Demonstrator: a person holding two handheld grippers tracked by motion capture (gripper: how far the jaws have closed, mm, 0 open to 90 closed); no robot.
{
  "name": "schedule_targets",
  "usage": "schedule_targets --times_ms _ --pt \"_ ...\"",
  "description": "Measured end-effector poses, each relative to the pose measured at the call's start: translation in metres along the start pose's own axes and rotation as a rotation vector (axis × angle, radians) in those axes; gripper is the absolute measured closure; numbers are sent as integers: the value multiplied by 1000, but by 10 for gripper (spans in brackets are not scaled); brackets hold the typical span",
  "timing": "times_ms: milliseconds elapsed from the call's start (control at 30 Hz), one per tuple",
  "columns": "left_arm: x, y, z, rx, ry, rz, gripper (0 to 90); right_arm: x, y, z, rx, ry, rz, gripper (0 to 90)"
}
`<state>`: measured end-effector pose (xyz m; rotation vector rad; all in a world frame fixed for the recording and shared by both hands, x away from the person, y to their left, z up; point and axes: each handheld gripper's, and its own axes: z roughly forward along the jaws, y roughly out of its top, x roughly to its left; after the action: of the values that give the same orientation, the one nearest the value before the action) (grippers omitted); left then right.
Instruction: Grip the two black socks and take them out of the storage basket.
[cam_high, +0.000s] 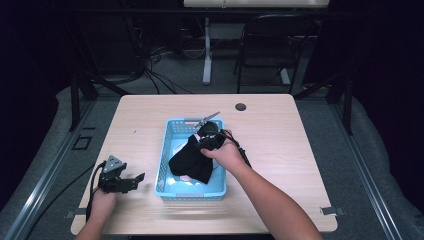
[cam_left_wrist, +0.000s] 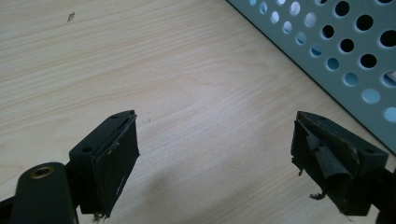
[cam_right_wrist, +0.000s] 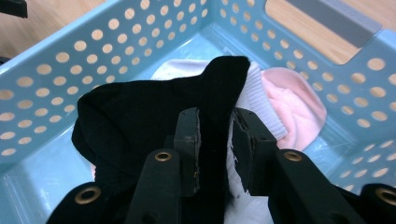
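Clamped between the right gripper's (cam_right_wrist: 215, 149) jaws was a black sock (cam_right_wrist: 140, 121), held over the light blue perforated basket (cam_high: 165, 165) at the middle of the wooden table (cam_high: 280, 130). Under the sock, inside the basket, lay a white sock (cam_right_wrist: 261, 105) and a pink one (cam_right_wrist: 294, 105). Just left of the basket, the left gripper (cam_left_wrist: 215, 149) hung low over bare tabletop, its jaws wide apart with nothing between them.
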<state>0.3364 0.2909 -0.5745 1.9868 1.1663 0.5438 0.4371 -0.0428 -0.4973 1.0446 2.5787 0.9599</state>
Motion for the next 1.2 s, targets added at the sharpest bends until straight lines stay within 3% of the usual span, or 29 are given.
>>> schedule_targets --times_ms 133,500,667,700,767,800,867,900,1200 --pt "0 0 0 0 -2 3 151 2 -1 -1 1 8 -16 849" --pt "0 0 0 4 -1 3 151 12 5 -22 -55 52 -45 870" --pt "0 0 0 3 -1 3 151 18 15 -41 -90 63 -74 871" --pt "0 0 1 5 1 2 151 21 22 -54 -118 63 -87 871" --pt "0 0 1 5 -1 1 151 22 24 -59 -129 62 -91 872" --pt "0 0 1 5 -1 1 151 25 30 -73 -161 55 -105 871" --pt "0 0 0 6 1 1 151 26 33 -78 -171 51 -112 871" --pt "0 0 0 5 -1 1 151 26 37 -89 -191 51 -116 872" --pt "0 0 0 6 0 -5 151 25 39 -115 -234 42 -128 871"
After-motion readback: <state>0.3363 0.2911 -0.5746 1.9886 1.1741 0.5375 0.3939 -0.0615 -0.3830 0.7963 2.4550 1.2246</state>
